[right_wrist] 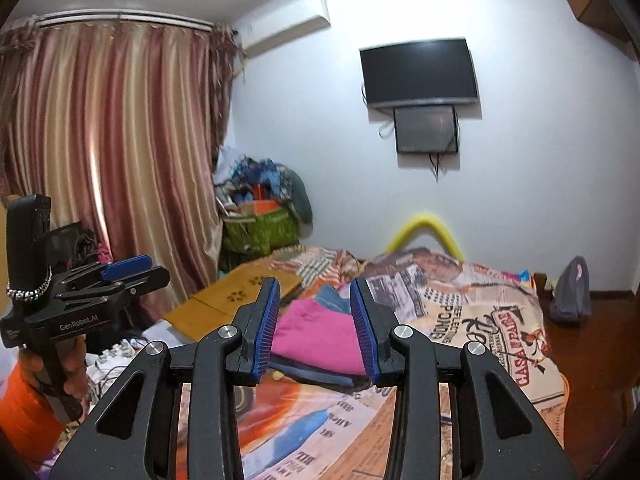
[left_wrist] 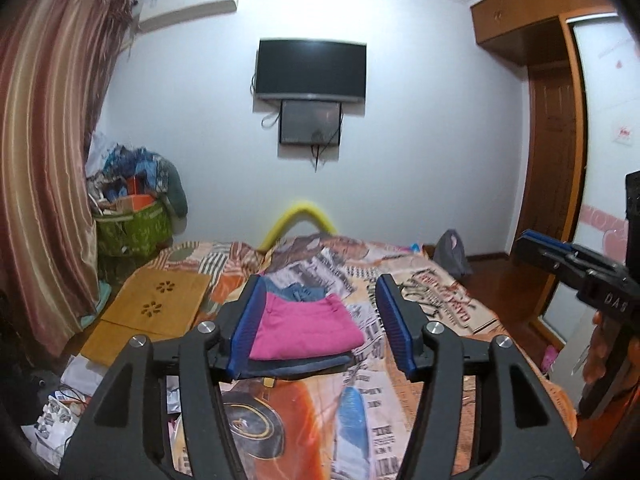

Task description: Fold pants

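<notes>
Folded pink pants lie on top of a stack of folded dark blue garments on the bed; the stack also shows in the right wrist view. A blue denim piece lies just behind it. My left gripper is open and empty, held above the bed short of the stack. My right gripper is open and empty, also held up in front of the stack. Each gripper shows from the side in the other view, the right and the left.
The bed has a newspaper-print cover. A yellow wooden board lies at its left edge. A green basket of clutter stands by the curtain. A wardrobe is at right, a TV on the wall.
</notes>
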The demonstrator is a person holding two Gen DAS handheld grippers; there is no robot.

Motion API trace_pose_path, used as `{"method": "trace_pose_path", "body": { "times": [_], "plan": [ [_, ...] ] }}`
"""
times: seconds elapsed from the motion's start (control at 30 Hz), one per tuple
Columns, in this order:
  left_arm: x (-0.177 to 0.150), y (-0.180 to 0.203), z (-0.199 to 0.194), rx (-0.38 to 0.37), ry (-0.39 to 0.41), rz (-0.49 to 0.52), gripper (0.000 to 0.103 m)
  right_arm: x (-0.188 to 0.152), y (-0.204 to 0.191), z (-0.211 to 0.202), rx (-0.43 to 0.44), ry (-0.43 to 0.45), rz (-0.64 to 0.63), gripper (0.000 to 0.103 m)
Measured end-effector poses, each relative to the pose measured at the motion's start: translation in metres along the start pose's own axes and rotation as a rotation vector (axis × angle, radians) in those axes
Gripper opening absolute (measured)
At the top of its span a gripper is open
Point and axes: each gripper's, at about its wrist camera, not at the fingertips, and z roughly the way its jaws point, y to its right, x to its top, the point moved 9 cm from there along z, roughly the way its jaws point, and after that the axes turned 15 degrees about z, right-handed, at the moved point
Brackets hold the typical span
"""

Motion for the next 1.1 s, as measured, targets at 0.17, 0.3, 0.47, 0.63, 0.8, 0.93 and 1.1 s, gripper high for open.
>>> {"method": "trace_pose_path", "body": {
  "times": [0.17, 0.3, 0.47, 0.63, 0.8, 0.93, 1.1],
  "plan": [
    [0.004, 0.014, -0.033, 0.032, 0.061, 0.017, 0.069, -0.007, -0.014, -0.018, 0.045, 0.027, 0.009, 0.039],
    [0.004, 0.022, -0.049, 0.040, 0.093, 0.016, 0.089, -0.010, -0.017, -0.027, 0.022, 0.073, 0.005, 0.057],
    [0.001, 0.027, -0.058, 0.053, 0.110, 0.022, 0.100, -0.014, -0.020, -0.035, -0.001, 0.102, 0.005, 0.079],
    [-0.004, 0.025, -0.060, 0.068, 0.113, 0.010, 0.103, -0.015, -0.023, -0.043, -0.027, 0.127, 0.005, 0.098],
    [-0.007, 0.022, -0.062, 0.086, 0.113, -0.004, 0.103, -0.013, -0.020, -0.047, -0.062, 0.164, 0.006, 0.103],
    [-0.009, 0.022, -0.061, 0.086, 0.109, -0.007, 0.103, -0.015, -0.018, -0.046, -0.061, 0.154, 0.017, 0.103],
    [-0.009, 0.026, -0.058, 0.089, 0.106, 0.002, 0.103, -0.022, -0.019, -0.049, -0.061, 0.152, 0.012, 0.103]
  ]
}}
